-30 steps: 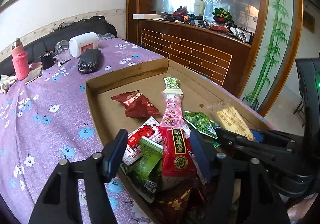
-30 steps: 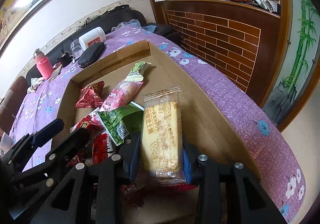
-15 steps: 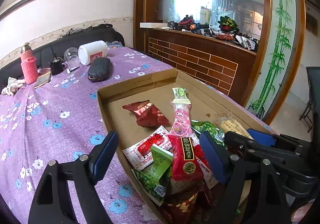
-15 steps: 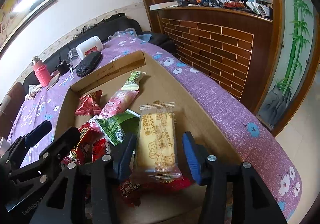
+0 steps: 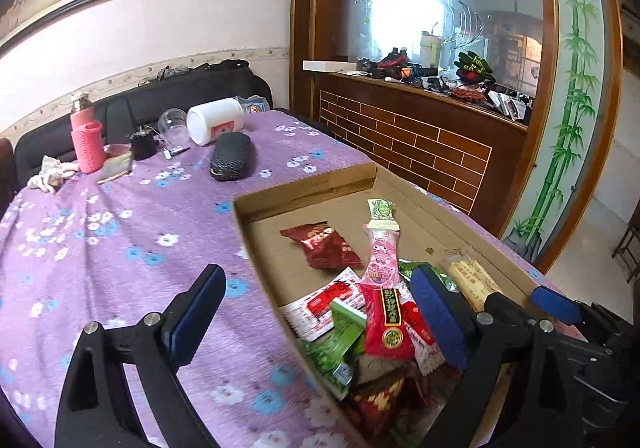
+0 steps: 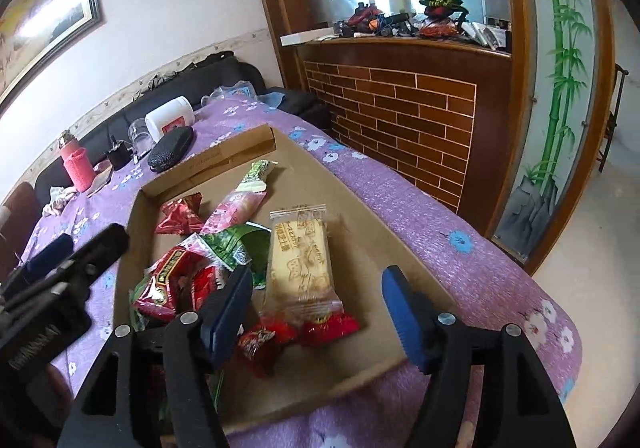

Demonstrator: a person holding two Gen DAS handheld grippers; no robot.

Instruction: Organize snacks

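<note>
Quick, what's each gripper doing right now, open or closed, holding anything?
Left gripper: open, holding nothing, above the cardboard tray's edge.
Right gripper: open, empty; the biscuit packet lies in the tray between its fingers.

The bench is covered by a purple cloth [image 5: 120, 232] printed with white and blue flowers. A plain brown cardboard tray [image 6: 360, 232] is seen ahead of the blue-padded black fingers [image 6: 400, 308]. Between those fingers a pale yellow biscuit pack [image 6: 300, 260] in clear wrap is shown. Beyond it, a pink cartoon-printed pack [image 5: 382, 252], a dark red pouch [image 5: 320, 244] and green wrappers [image 6: 240, 244] are seen. A pink knitted bottle sleeve [image 5: 87, 146] is seen far beyond.
</note>
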